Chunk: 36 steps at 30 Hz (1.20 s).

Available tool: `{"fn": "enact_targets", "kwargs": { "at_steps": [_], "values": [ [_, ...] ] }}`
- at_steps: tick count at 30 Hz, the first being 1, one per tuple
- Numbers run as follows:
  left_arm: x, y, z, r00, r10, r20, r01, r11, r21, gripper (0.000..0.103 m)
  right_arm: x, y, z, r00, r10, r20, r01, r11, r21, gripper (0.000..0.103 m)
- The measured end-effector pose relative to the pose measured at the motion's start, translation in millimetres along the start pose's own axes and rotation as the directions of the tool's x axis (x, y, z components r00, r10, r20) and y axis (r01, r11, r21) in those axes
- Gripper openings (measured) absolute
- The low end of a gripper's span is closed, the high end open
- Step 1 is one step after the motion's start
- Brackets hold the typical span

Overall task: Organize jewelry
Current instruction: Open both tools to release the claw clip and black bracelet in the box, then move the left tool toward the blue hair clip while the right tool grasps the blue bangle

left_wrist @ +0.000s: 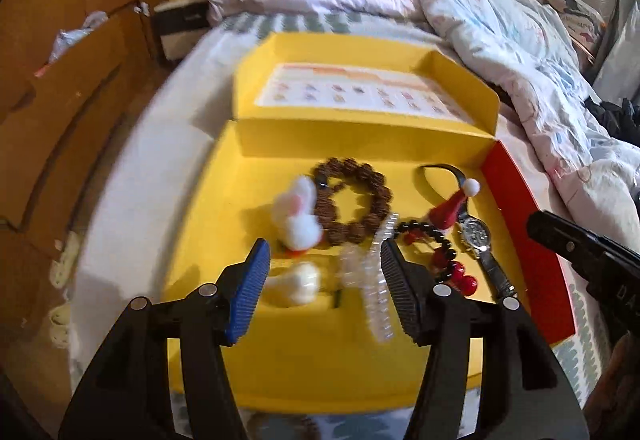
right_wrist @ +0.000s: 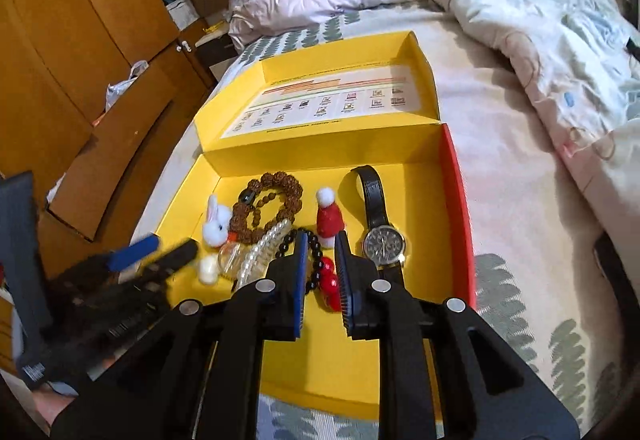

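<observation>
Left gripper [left_wrist: 324, 280] hangs above the near part of the yellow box [left_wrist: 280, 156], jaws apart, nothing pressed between the pads. We note the clear bead bracelet [left_wrist: 374, 280] lying just inside its right finger, long axis running near-to-far, roughly along the fingers. Touching or only overlapping in view, we cannot tell; that view is blurred.

Right gripper [right_wrist: 322, 272] sits over the middle of the box, jaws a narrow gap apart, empty. We see the black bead bracelet [right_wrist: 312, 252] with red beads partly in that gap from above. Height above it unclear.

Our reading: the left hand is nearer the clear bracelet and the white items; the right is nearer the black beads and the watch [right_wrist: 382, 244].

Jewelry all lies on the box floor:
- white rabbit charm [right_wrist: 216, 224], far left
- brown bead bracelet [right_wrist: 268, 206], a ring just right of the rabbit
- small Santa hat [right_wrist: 330, 216], upright, between beads and watch
- watch on the right, black strap looped at the far end, dial facing up
- small white piece [right_wrist: 208, 268], near left

Pieces crowd and overlap in the middle.
</observation>
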State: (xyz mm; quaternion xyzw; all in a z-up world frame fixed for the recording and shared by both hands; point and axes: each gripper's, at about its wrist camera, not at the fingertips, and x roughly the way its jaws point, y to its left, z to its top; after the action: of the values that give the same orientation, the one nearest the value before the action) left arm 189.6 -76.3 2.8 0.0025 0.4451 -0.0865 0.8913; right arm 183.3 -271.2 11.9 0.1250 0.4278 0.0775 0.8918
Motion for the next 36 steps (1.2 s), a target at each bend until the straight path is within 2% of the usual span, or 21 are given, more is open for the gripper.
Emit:
{"fn": "enact_targets", "kwargs": {
  "at_steps": [8,14,19,23,28,32,36],
  "values": [
    [-47,22,-36,0.989,0.073,0.126,-0.072,0.997,-0.018,0.060,-37,23,-31,0.995,-0.062,0.084,0.074,0.987,-0.144,0.020],
    [-70,44,-68,0.976,0.125,0.176,-0.119,0.992,-0.042,0.062,-63,25,-63,0.991,-0.052,0.121,0.069,0.987,-0.144,0.020],
    [-84,57,-88,0.971,0.128,0.199,-0.118,0.991,-0.065,0.062,-82,33,-100,0.985,-0.084,0.151,0.110,0.979,-0.171,0.020],
    [-89,56,-105,0.969,0.130,0.208,-0.120,0.991,-0.058,0.063,-92,41,-127,0.973,-0.142,0.181,0.174,0.969,-0.177,0.022],
    [-86,54,-121,0.972,0.132,0.195,-0.126,0.991,-0.044,0.063,-94,51,-148,0.946,-0.236,0.222,0.282,0.938,-0.203,0.036],
    [-82,59,-128,0.977,0.123,0.175,-0.115,0.992,-0.052,0.063,-93,45,-155,0.951,-0.230,0.206,0.268,0.946,-0.180,0.043],
    [-69,71,-127,0.993,0.064,0.103,-0.056,0.995,-0.079,0.063,-89,29,-160,0.974,-0.176,0.142,0.193,0.974,-0.116,0.044]
  ]
}}
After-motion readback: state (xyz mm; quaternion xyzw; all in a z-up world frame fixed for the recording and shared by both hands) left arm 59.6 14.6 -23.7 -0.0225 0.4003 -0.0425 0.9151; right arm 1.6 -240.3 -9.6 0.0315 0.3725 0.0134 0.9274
